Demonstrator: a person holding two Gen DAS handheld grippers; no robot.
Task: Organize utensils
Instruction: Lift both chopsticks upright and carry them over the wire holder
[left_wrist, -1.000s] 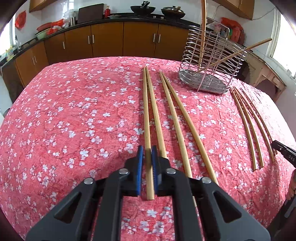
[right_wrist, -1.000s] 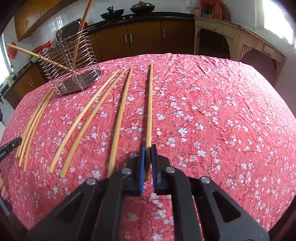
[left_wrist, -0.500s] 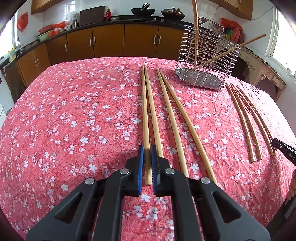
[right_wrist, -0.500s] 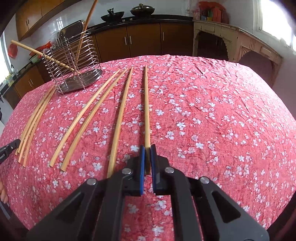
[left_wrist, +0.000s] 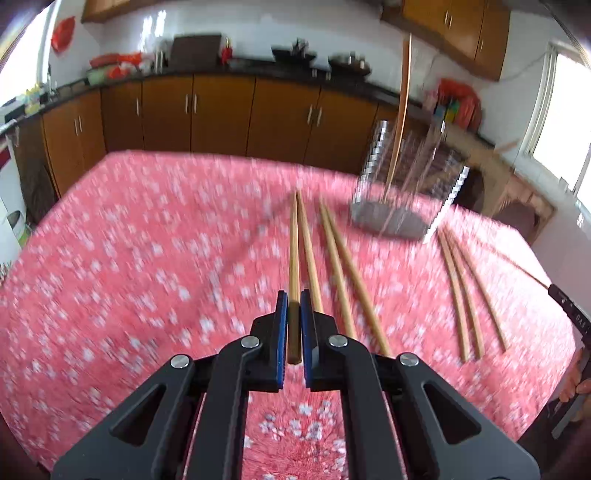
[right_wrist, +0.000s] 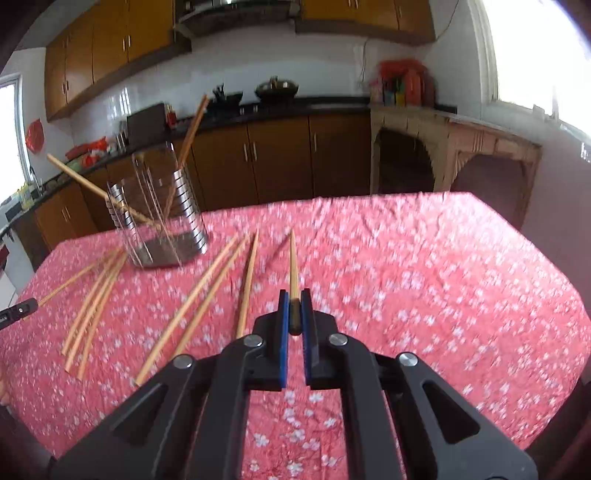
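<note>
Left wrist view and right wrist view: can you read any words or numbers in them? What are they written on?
"DAS": white letters on the black bar at the right edge of the left wrist view, cut off by the frame.
Bottles on the counter, right wrist view: labels too blurred to read.
Black piece at the left edge, right wrist view: white marks too small to read.

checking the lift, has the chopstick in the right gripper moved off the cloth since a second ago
Yes. The chopstick in the right gripper has risen; its far tip now hangs above the tablecloth.

I am seeing only the white letters "DAS" on my other hand-held gripper (left_wrist: 576, 317) at the frame's right edge; everything else is showing too blurred to read.
</note>
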